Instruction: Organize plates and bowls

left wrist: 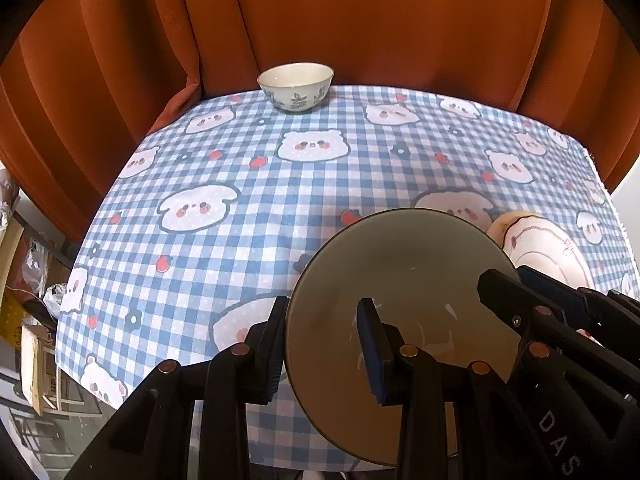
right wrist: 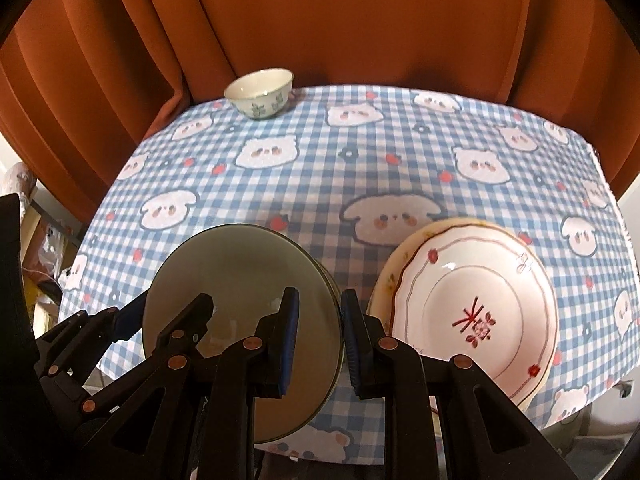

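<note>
A large grey-green bowl (left wrist: 400, 264) (right wrist: 248, 264) is over the near part of the table, gripped at opposite sides of its rim. My left gripper (left wrist: 322, 312) is shut on the bowl's left rim, one finger inside and one outside. My right gripper (right wrist: 320, 294) is shut on its right rim in the same way. Each gripper also shows in the other's view: the right gripper (left wrist: 520, 304) and the left gripper (right wrist: 172, 320). A small white bowl (left wrist: 296, 86) (right wrist: 260, 94) with a blue leaf pattern stands at the far edge. A stack of white plates (right wrist: 472, 304) (left wrist: 548, 248) with red marks lies to the right of the large bowl.
The table (left wrist: 240, 184) (right wrist: 304, 176) wears a blue checked cloth with bear faces. An orange curtain (left wrist: 360, 20) hangs right behind its far edge. Clutter and boxes (left wrist: 36, 360) sit beyond the table's left edge.
</note>
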`<state>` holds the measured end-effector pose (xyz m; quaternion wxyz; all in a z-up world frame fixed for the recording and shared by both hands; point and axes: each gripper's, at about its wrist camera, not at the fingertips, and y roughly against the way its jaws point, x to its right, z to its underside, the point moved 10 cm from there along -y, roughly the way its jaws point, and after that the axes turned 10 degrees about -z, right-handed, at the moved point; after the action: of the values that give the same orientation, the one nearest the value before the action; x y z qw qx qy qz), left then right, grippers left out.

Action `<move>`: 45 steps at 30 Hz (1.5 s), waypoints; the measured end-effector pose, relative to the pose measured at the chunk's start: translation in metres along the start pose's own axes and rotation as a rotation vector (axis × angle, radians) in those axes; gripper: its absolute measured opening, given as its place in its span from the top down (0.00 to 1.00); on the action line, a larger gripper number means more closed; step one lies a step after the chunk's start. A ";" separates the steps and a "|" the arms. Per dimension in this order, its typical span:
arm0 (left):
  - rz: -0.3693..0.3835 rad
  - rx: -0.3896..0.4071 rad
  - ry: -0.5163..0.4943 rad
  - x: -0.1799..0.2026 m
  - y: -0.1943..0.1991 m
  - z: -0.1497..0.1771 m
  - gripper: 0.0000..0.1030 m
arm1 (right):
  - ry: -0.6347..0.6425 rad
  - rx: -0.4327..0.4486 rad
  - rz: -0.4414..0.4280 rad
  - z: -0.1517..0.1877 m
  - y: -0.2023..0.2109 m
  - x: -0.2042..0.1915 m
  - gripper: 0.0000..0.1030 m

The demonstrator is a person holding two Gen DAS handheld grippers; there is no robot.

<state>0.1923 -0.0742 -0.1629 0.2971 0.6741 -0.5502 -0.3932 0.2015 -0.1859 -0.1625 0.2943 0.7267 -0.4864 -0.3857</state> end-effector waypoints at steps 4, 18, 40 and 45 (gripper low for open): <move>-0.003 -0.009 0.000 0.001 -0.005 -0.001 0.68 | 0.000 -0.011 0.001 0.002 -0.006 0.001 0.76; -0.010 -0.041 -0.020 0.007 -0.028 -0.004 0.68 | -0.001 -0.059 0.022 -0.001 -0.033 0.009 0.76; 0.037 -0.018 -0.030 0.013 -0.018 0.009 0.41 | -0.003 -0.068 0.011 0.013 -0.030 0.012 0.73; 0.007 0.023 -0.012 -0.001 -0.002 0.006 0.32 | 0.026 -0.041 -0.004 0.010 -0.019 0.003 0.62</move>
<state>0.1881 -0.0728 -0.1676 0.2875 0.6731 -0.5588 -0.3899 0.2029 -0.1823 -0.1840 0.3145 0.7264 -0.4730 -0.3869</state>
